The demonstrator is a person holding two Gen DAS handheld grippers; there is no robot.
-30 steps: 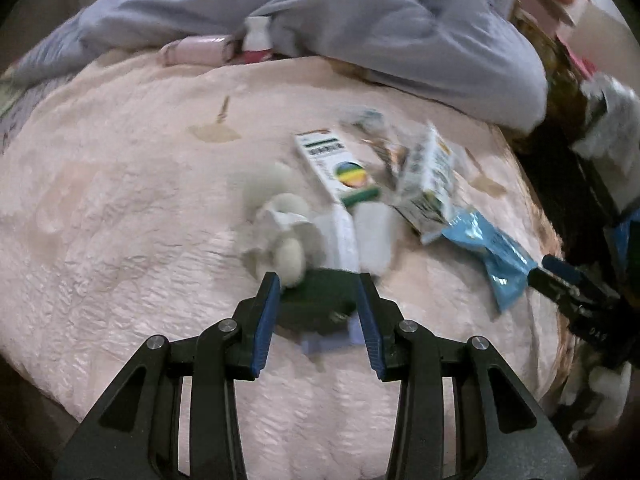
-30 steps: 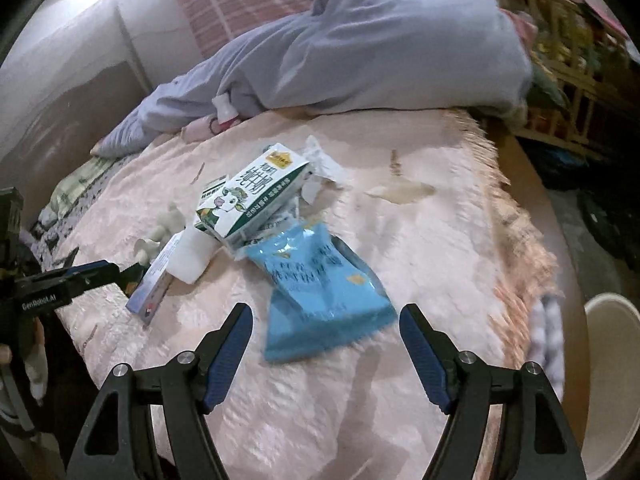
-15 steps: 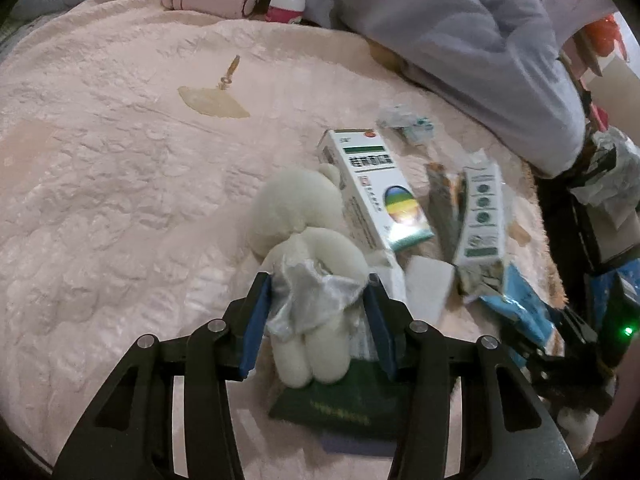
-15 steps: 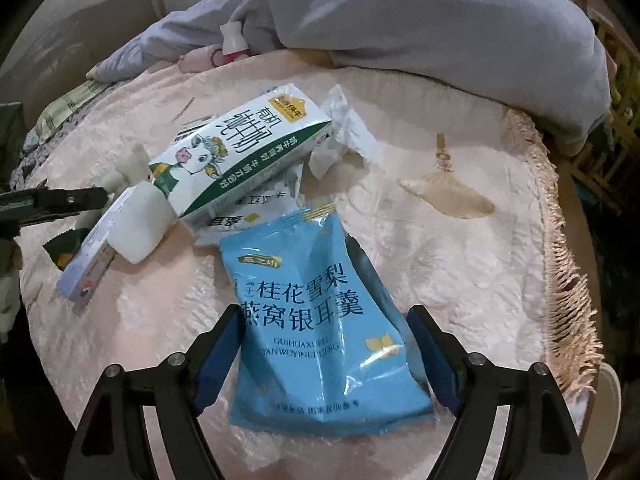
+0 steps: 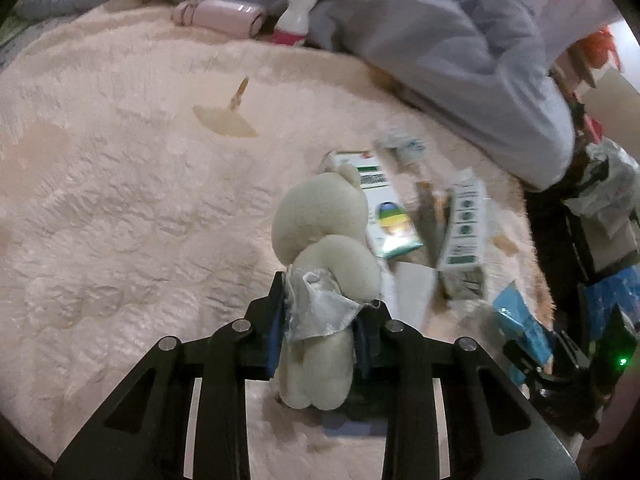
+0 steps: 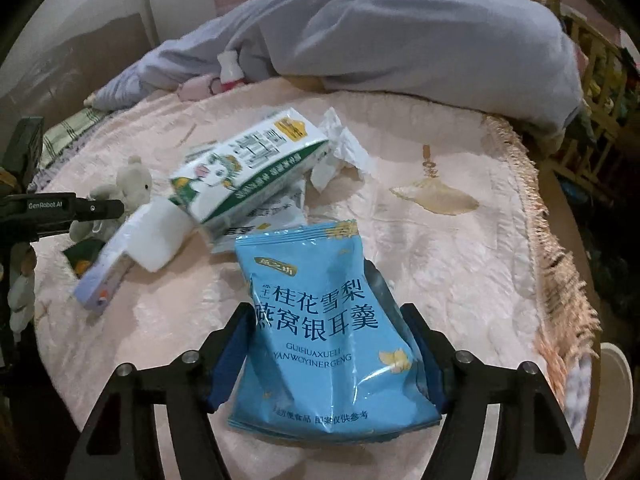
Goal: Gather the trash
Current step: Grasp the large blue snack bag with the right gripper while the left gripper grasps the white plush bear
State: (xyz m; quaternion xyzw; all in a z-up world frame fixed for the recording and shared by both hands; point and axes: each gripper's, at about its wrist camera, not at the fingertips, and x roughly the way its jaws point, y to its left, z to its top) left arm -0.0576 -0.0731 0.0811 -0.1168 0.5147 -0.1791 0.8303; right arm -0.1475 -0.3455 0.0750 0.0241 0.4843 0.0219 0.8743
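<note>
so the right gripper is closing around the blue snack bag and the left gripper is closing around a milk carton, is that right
Not quite. The left gripper is closing around a small white plush toy, not a milk carton, as the left wrist view shows. The right gripper is indeed closing around the blue snack bag.

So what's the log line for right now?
left claw: closing on plush bear | right claw: closing on blue bag | trash: uncollected

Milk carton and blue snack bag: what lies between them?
In the right wrist view, a white printed wrapper lies flat between the milk carton and the blue snack bag, partly tucked under the carton.
</note>
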